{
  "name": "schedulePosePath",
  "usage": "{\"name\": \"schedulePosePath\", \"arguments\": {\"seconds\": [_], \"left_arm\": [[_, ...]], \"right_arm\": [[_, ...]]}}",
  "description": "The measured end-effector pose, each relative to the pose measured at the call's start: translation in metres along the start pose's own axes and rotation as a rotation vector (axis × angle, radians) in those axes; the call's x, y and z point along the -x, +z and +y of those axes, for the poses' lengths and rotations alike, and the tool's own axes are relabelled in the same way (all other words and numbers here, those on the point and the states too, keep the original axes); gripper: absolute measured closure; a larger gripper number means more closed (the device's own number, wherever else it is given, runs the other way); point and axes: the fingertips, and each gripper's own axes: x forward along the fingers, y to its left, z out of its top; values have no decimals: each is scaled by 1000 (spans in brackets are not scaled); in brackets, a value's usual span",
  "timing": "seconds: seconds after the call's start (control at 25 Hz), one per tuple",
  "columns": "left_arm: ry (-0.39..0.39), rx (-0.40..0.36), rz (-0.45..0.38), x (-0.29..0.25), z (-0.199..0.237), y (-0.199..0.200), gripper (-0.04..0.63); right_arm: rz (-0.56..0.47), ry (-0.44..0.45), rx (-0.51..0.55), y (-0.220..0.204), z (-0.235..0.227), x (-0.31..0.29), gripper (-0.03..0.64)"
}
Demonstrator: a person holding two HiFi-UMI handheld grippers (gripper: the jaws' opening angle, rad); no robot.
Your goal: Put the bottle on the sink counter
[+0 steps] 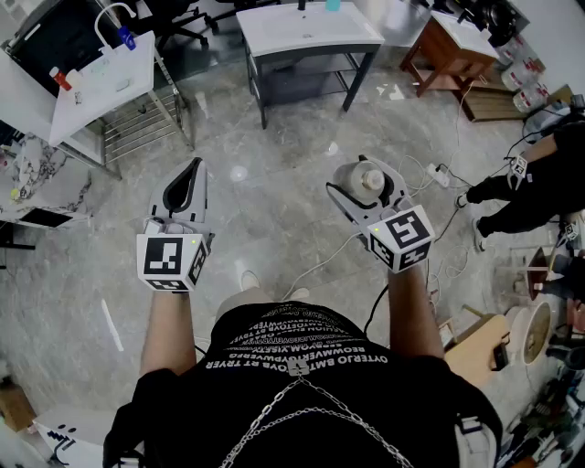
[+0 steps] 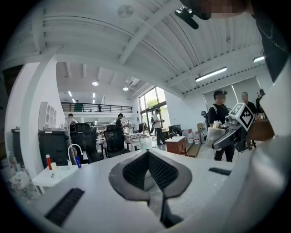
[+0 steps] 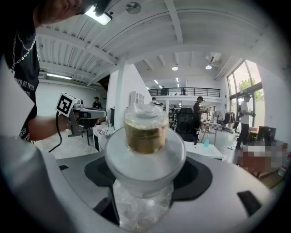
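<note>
A frosted white bottle (image 1: 366, 180) with a gold neck and a clear cap stands upright between the jaws of my right gripper (image 1: 367, 187), which is shut on its round body. In the right gripper view the bottle (image 3: 145, 150) fills the middle. My left gripper (image 1: 190, 174) is held level to the left, apart from the bottle, with its jaws shut and nothing between them; its pads (image 2: 136, 170) meet at the tip. A white sink counter (image 1: 306, 27) on a dark frame stands across the floor, straight ahead.
A second white sink stand (image 1: 101, 78) with a faucet is at the far left. A wooden table (image 1: 452, 46) stands far right. Cables and a power strip (image 1: 439, 174) lie on the marble floor. A person (image 1: 539, 183) is at the right edge.
</note>
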Motion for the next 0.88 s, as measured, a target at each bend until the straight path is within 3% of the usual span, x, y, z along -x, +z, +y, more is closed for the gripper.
{"name": "schedulePosePath", "arguments": {"seconds": [0.32, 0.64, 0.88], "left_arm": [[-62, -34, 31, 23, 27, -28, 591], [-95, -53, -17, 31, 91, -31, 589], [-99, -35, 3, 27, 128, -56, 589]], "right_arm": [[-6, 24, -21, 20, 49, -31, 285], [-8, -71, -22, 42, 73, -67, 285], [-19, -130, -13, 53, 78, -89, 285]]}}
